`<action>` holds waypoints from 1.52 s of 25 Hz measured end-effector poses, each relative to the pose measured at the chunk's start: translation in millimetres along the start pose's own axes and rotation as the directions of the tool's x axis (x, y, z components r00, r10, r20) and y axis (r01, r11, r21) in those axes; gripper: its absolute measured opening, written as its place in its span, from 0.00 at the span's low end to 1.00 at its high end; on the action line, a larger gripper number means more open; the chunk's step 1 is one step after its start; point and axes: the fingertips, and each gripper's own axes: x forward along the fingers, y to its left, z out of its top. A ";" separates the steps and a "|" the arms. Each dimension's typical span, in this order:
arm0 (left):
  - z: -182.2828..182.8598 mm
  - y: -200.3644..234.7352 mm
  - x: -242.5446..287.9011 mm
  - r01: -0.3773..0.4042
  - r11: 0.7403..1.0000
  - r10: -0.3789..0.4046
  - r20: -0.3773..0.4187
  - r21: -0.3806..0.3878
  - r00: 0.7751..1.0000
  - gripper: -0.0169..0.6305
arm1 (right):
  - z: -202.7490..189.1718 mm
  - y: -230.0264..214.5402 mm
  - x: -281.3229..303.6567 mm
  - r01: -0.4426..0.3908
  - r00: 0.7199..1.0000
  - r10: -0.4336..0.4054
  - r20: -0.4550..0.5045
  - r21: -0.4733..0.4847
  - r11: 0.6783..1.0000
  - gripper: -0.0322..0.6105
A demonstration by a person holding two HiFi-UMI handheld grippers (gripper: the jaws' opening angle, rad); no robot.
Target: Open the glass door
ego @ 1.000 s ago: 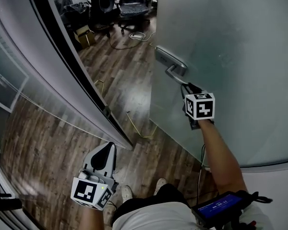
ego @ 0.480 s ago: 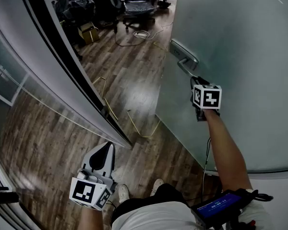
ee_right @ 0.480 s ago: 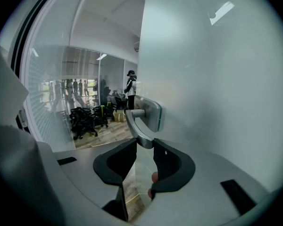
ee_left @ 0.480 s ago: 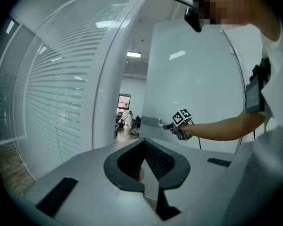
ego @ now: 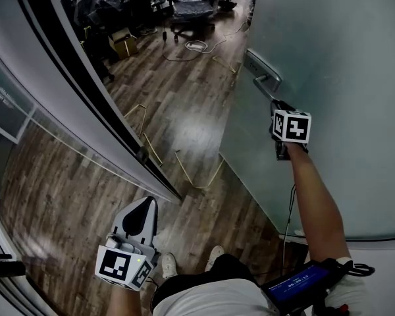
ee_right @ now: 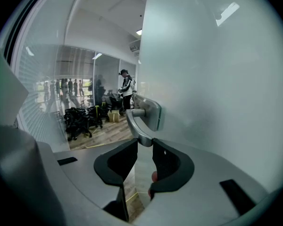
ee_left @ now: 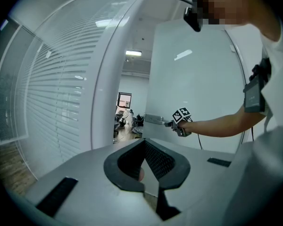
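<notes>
The right tongs [ee_right: 145, 143], whose jaws have just been closing, clamp the handle [ee_right: 140, 125] of the glass door [ee_right: 217, 79] between their tips. The left tongs [ee_left: 145, 141] are closed, empty, well apart.

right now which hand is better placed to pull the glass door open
Right. The right gripper has the door handle between its fingers, which have just been closing on it. The left gripper hangs low, shut, away from the handle.

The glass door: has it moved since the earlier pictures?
Yes. The glass door has swung further open: its handle and edge stand farther right of the dark door frame, with more wooden floor showing between.
</notes>
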 end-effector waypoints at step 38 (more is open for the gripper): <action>17.8 31.0 -119.6 0.373 0.923 -0.379 0.069 0.092 0.923 0.03 | 38.8 217.9 -407.3 0.070 0.876 -0.079 0.477 0.035 0.997 0.05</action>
